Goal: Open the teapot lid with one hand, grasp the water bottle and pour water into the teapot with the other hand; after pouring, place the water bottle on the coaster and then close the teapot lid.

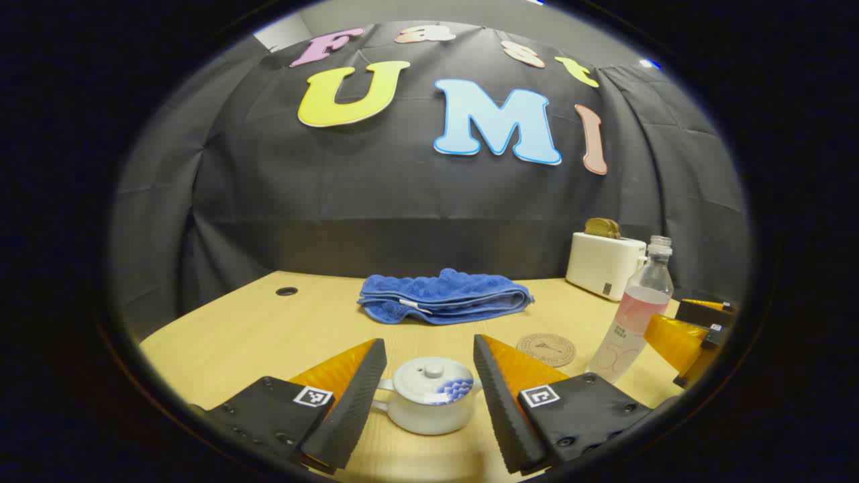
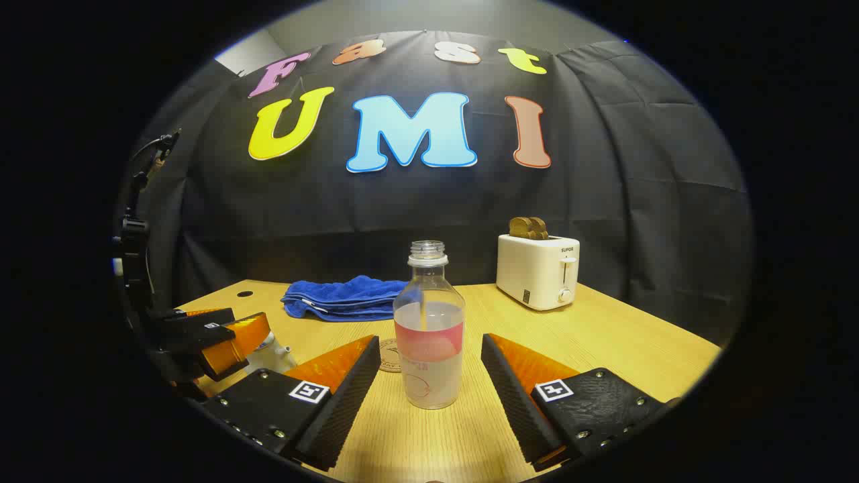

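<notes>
A small white teapot (image 1: 429, 397) with a blue pattern stands on the table, its lid (image 1: 433, 377) on. My left gripper (image 1: 429, 376) is open around it, a finger on each side, neither touching. A clear uncapped water bottle (image 2: 429, 329) with a pink label, part full, stands upright between the open fingers of my right gripper (image 2: 429, 369), with gaps on both sides. In the left gripper view the bottle (image 1: 634, 315) rises at the right, beside the right gripper (image 1: 691, 335). A round coaster (image 1: 545, 349) lies flat between teapot and bottle. The coaster (image 2: 389, 355) shows partly behind the bottle.
A folded blue towel (image 1: 443, 296) lies at the back middle of the wooden table (image 1: 268, 329). A white toaster (image 2: 538, 271) holding toast stands at the back right. A round cable hole (image 1: 286, 291) is at the back left. The left gripper (image 2: 221, 339) hovers over the teapot at the left.
</notes>
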`<state>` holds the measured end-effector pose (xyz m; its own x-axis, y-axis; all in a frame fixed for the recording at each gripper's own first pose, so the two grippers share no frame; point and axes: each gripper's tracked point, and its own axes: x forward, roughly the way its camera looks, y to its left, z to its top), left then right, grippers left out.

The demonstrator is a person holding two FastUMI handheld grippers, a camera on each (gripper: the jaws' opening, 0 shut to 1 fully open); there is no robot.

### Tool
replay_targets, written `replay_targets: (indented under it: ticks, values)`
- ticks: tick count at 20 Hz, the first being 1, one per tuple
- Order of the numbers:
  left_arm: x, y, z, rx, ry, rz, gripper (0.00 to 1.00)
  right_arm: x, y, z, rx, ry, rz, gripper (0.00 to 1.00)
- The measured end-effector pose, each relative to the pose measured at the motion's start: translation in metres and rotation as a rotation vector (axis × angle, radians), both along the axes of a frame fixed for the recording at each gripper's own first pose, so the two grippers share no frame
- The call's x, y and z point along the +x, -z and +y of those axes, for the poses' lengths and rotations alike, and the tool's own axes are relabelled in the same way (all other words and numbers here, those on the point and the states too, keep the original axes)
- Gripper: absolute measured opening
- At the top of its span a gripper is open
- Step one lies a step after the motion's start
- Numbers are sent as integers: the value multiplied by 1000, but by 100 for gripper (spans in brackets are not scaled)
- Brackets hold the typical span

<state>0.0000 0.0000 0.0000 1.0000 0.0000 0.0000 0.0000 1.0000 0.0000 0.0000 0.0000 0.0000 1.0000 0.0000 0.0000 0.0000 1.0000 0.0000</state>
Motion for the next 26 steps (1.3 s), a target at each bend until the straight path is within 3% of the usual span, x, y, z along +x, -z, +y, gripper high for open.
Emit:
replay_targets:
  ticks: [16,20,26]
  values:
    - [-6,-13,-3,2,11,-30,83,3,-4,-3,9,5,-9,96]
    - [-1,-9,-3,7,8,-16,77,2,-3,-1,1,3,-7,96]
    - [8,5,2,13,-10,27,77,3,1,-3,5,5,1,96]
